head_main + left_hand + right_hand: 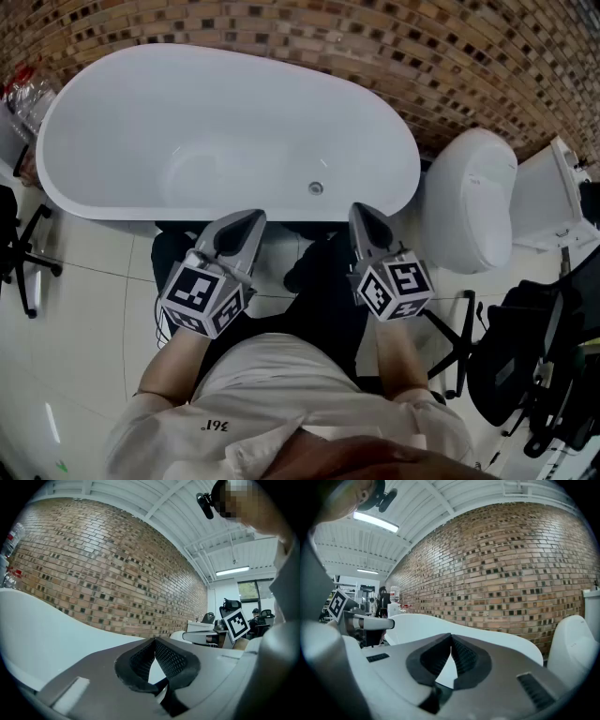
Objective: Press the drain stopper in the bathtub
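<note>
A white oval bathtub (112, 197) stands against a brick wall, with a small round metal drain stopper (316, 188) in its floor near the front right. My left gripper (254, 217) is held just outside the tub's near rim, shut with nothing in it. Right of it my right gripper (359, 210) is also shut and empty, at the same rim below the stopper. In the left gripper view the jaw tips (154, 641) meet before the tub's white wall (42, 630). In the right gripper view the closed tips (451, 635) point at the tub rim (487, 639).
A white toilet (469, 199) with its cistern (553, 197) stands right of the tub. Black office chairs (539, 366) crowd the right edge, another chair base (23, 253) is at the left. Bottles (23, 98) stand at the far left. The person's legs and white tiled floor (103, 281) lie below.
</note>
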The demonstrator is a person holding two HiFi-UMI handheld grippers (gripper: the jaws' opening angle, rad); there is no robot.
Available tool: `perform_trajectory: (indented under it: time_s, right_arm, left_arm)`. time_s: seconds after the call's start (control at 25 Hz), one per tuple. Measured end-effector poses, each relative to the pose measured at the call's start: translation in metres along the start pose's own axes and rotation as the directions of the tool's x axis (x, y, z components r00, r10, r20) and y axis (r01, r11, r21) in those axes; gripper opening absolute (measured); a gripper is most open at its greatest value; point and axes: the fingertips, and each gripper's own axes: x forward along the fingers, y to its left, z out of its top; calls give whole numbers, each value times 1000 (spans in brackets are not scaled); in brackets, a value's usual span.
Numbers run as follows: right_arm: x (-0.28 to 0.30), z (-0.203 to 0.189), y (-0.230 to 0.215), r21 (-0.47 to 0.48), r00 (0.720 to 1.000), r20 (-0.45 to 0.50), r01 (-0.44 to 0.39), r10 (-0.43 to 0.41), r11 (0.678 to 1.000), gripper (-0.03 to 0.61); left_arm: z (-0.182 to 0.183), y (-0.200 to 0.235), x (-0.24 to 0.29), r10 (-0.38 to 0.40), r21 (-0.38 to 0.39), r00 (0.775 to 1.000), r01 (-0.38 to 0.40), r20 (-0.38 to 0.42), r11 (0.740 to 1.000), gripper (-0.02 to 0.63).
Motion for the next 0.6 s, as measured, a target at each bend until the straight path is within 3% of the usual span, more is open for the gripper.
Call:
perform_trajectory:
  time_s: [0.6]
  right_arm:
    - [16,41,-4,-87,999,44,-1,5,996,12]
  left_arm:
    - [28,-7,18,-69,35,997,68,18,997,8]
